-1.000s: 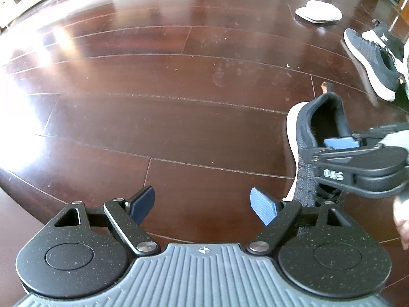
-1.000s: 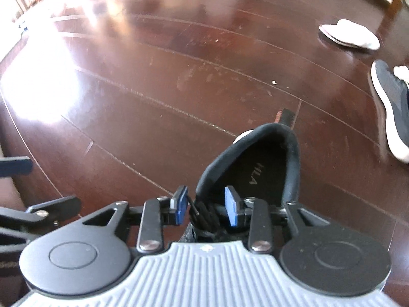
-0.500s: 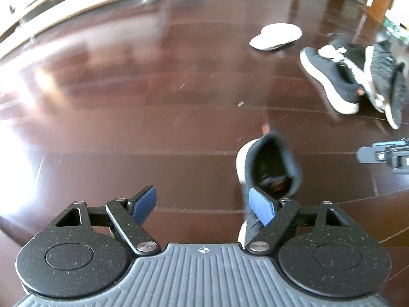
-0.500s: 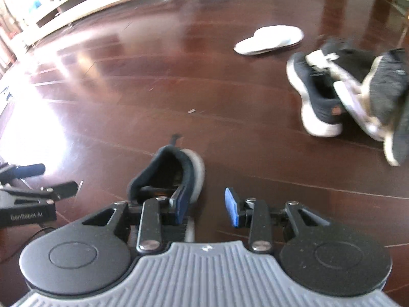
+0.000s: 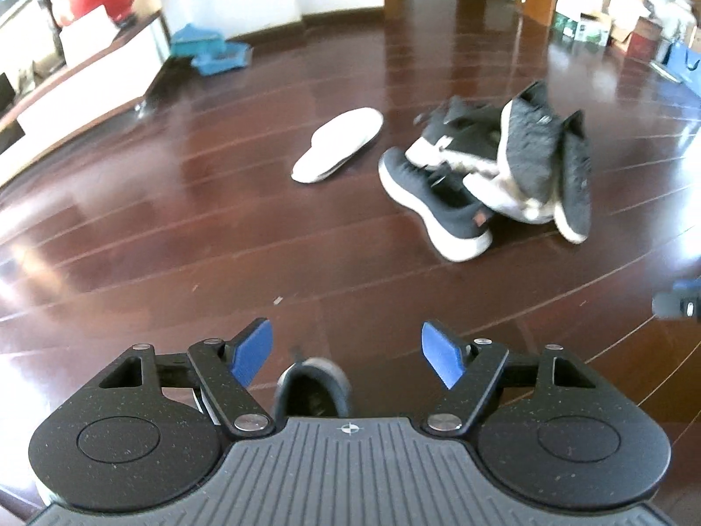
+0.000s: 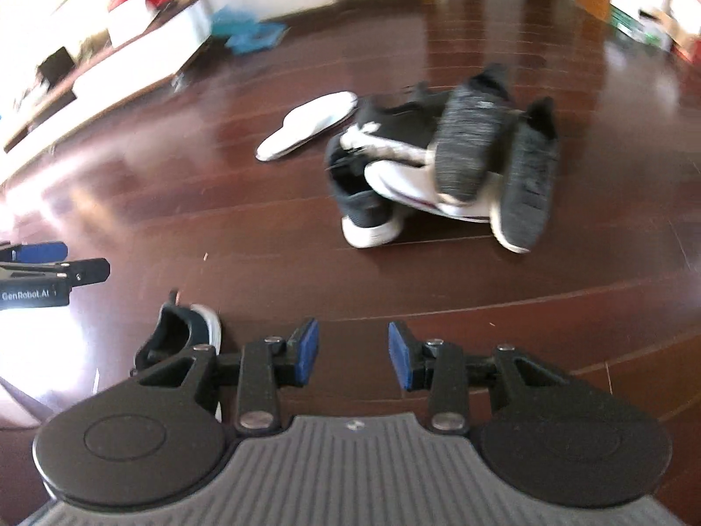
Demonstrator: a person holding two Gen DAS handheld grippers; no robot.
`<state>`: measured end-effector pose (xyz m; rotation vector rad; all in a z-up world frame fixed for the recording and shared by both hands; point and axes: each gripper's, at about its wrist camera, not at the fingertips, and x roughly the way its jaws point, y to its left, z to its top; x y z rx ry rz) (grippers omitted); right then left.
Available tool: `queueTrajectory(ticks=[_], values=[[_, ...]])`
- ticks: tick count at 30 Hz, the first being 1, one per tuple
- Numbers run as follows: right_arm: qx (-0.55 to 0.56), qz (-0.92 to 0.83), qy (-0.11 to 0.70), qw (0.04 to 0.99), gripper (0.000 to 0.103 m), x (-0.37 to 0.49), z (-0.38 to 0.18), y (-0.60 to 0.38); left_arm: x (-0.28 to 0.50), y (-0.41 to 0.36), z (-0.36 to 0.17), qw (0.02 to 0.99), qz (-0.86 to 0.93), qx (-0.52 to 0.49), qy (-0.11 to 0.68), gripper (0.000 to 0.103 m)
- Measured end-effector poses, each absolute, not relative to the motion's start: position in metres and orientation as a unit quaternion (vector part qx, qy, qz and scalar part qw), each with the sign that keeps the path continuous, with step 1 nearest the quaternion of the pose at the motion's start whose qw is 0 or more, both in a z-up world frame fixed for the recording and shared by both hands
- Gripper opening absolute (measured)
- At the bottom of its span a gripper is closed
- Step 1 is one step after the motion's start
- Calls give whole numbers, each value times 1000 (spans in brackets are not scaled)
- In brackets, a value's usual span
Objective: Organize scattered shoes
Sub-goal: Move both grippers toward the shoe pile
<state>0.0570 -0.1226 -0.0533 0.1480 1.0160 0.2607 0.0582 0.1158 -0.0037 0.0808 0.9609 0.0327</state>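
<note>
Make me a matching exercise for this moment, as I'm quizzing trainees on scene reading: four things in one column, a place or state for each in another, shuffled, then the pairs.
Things:
1. white slipper
2. dark sneaker with white sole
3. pile of sneakers
4. blue tray

Places or states:
A. heaped on each other, mid-floor
B. far back, beside the low white cabinet
C. alone near the camera, just below the grippers
D. lying flat, left of the heap

Pairs: 1-D, 2-C, 3-A, 4-B
</note>
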Motion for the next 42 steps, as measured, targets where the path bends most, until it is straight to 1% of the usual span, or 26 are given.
queueTrajectory(ticks=[5, 7, 8, 13, 15, 19, 23, 24, 28, 31, 35, 42], values=[[126, 96, 466, 870, 39, 34, -45, -169, 53, 60, 37, 898, 16, 34, 439, 81], [145, 89, 461, 871, 44, 31, -42, -179, 47, 40, 48, 901, 20, 40, 432, 81], [158, 86, 460, 870, 44, 29, -41, -186, 42, 26, 55, 901, 24, 45, 430, 81], [205, 81, 454, 863, 48, 19, -36, -208, 36, -16, 63, 900, 31, 58, 430, 81], [200, 90, 457, 862, 48, 19, -39, -209, 44, -26, 59, 901, 33, 62, 429, 81], [160, 97, 462, 867, 49, 23, -48, -214, 84, -29, 21, 891, 41, 55, 449, 81], [156, 79, 468, 866, 50, 36, -68, -235, 119, -24, -14, 882, 54, 47, 466, 78], [155, 75, 468, 867, 50, 40, -73, -238, 144, -13, -36, 878, 69, 25, 474, 77], [160, 70, 463, 869, 51, 57, -92, -242, 188, 8, -77, 868, 92, -23, 487, 76], [154, 71, 477, 863, 51, 72, -113, -235, 214, 20, -104, 863, 101, -49, 493, 76], [116, 73, 503, 853, 51, 91, -138, -225, 233, 36, -138, 851, 112, -72, 508, 76], [94, 52, 522, 846, 51, 147, -170, -210, 265, 48, -162, 850, 109, -89, 508, 77]])
